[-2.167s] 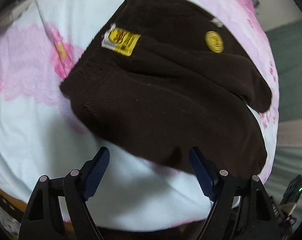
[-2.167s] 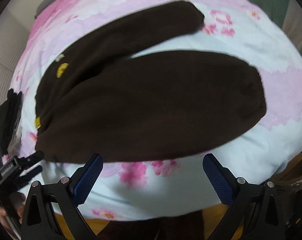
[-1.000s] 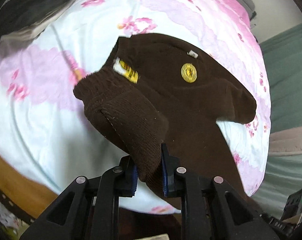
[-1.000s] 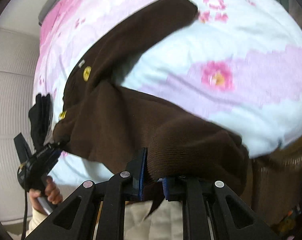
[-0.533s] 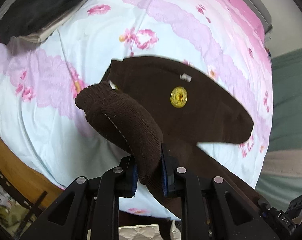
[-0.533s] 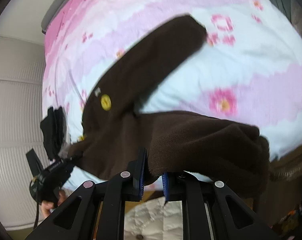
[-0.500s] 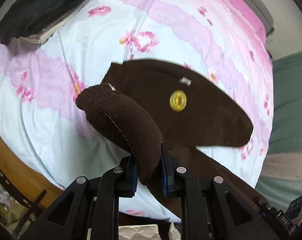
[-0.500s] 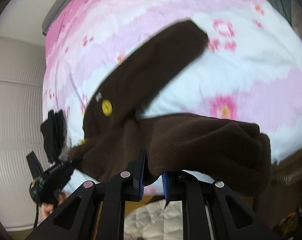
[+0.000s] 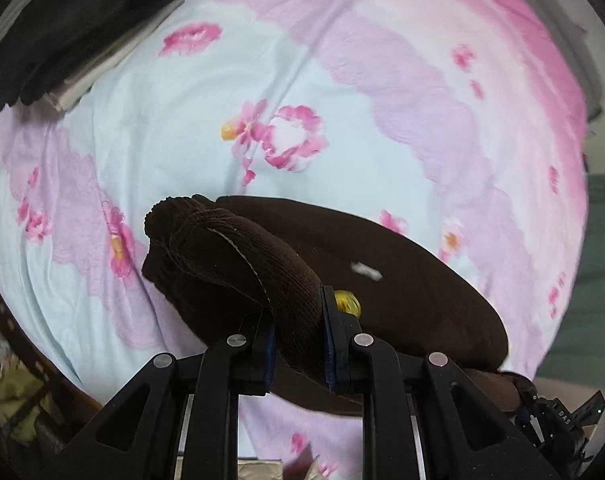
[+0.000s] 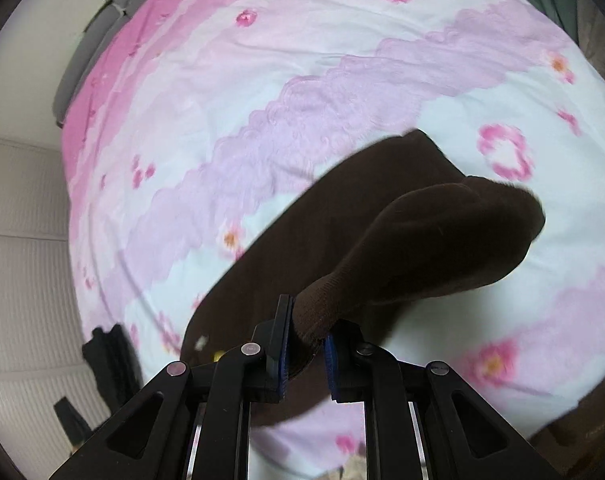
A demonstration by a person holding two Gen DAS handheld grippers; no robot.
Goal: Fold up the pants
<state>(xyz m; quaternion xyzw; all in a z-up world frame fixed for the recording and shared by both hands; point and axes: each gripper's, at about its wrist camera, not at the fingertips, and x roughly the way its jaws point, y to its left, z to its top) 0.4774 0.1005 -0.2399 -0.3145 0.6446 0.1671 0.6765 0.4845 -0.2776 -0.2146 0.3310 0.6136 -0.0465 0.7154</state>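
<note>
**Left wrist and right wrist: near leg lifted for the lengthwise fold**

Left wrist view shows the left gripper (image 9: 298, 332) with its fingers pressed together on a thick bunch of the brown pants (image 9: 402, 292) at the waistband end; the fabric rises out of the pads and curls toward ten o'clock, clear of the bedsheet (image 9: 182, 128); a yellow round badge (image 9: 346, 302) peeks just beside the right-hand pad, and a small white tag (image 9: 366, 270) lies on the flat leg toward one o'clock.

Right wrist view shows the right gripper (image 10: 306, 344) likewise clamped on the cuff end of the pants (image 10: 302, 240); the held leg arches toward two o'clock above the other leg, which lies flat on the bedsheet (image 10: 302, 80).

By my judgement the step in hand is laying one leg over the other; both ends are raised and the carry is under way, not yet set down; the next move calls for bringing both ends across level, lining the edges over the flat leg, then lowering before the pads part; uneven height would likely twist the soft knit.

The surface is a bed with a pale blue and pink flowered sheet; dark folded clothes (image 9: 62, 28) rest at ten o'clock in the left view; a ribbed white wall (image 10: 18, 240) fills nine o'clock in the right view.
</note>
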